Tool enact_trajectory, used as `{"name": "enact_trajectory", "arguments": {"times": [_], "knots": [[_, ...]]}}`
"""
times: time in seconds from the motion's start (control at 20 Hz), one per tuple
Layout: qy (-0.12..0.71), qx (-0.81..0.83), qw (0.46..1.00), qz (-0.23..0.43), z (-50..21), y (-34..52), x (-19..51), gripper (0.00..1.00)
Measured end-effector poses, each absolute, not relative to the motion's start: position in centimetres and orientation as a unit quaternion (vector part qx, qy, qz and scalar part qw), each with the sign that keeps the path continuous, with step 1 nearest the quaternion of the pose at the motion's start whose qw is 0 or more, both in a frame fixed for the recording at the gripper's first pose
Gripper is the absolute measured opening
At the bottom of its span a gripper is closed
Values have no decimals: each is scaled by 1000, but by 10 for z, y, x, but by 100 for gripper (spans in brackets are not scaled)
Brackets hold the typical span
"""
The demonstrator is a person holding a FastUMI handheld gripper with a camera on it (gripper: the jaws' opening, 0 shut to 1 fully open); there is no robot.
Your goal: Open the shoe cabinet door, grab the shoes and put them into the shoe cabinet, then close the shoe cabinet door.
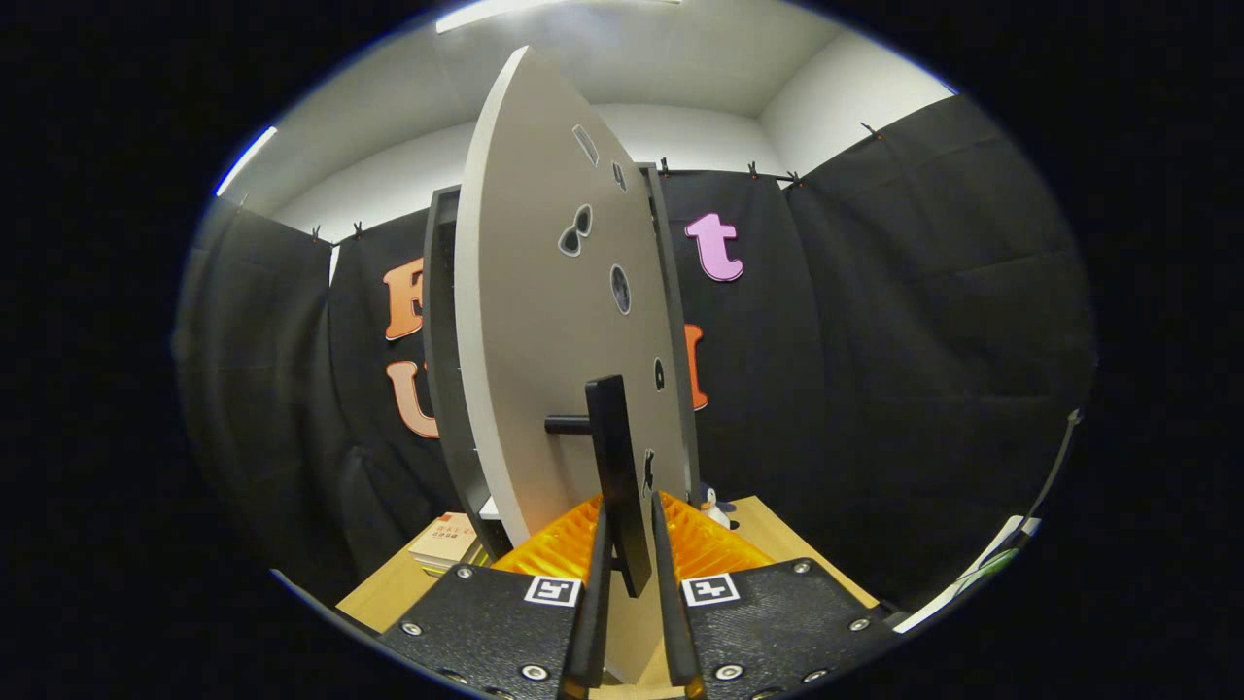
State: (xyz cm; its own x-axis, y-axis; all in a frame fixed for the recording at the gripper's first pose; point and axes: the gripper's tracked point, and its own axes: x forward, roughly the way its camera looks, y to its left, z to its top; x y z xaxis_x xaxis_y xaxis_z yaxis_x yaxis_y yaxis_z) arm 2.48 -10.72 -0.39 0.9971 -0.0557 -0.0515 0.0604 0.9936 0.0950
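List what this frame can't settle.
- Cabinet interior: hidden behind the half-open door, gripper view.
- Shoes: none identifiable; a small white object beyond the door is too small to name.
- Gripper: fingers flank the black handle; contact unclear.

Door [544, 321] swung out dead ahead, handle [618, 467] between gripper [630, 515] fingers; open room right of door, cabinet frame [442, 360] blocks left.
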Motion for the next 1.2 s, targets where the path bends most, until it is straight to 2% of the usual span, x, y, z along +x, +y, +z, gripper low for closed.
{"name": "enact_trajectory", "arguments": {"times": [0.3,0.6,1.2], "knots": [[38,56,998,-15,-11,-142,18,24],[41,69,997,-4,-12,-166,23,19],[52,52,997,-37,-27,-194,19,18]]}}
